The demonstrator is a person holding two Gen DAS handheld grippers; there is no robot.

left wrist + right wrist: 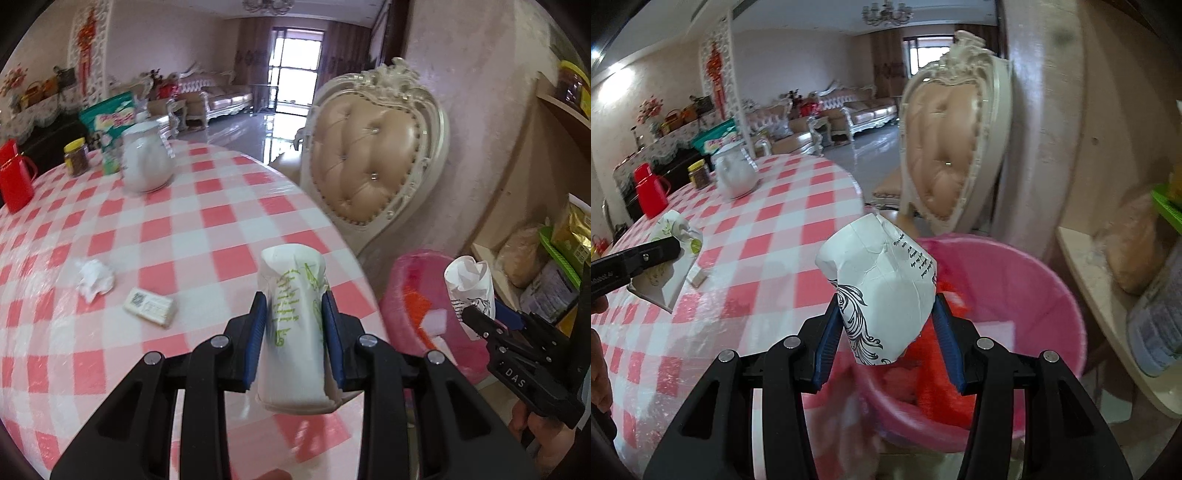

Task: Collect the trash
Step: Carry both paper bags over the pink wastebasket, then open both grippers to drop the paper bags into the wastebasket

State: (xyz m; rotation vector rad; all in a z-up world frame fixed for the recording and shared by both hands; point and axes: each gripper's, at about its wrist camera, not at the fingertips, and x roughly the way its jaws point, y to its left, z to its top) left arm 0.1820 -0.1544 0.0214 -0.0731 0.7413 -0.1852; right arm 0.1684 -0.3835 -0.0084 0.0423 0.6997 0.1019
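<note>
A glossy plastic film covers the checked tablecloth [177, 221], both crushed paper cups [295, 332] [882, 291] look matt and creased, the pink bin [1015, 280] is smooth plastic, and the chair back [365, 162] is shiny tufted leather.

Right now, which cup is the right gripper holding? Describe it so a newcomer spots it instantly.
Start at the pink bin beside the checked table. Just in front of its rim, the right gripper pinches a crumpled white paper cup between its blue pads. Its black swirl print sets it apart from the green-printed cup in the left gripper.
</note>
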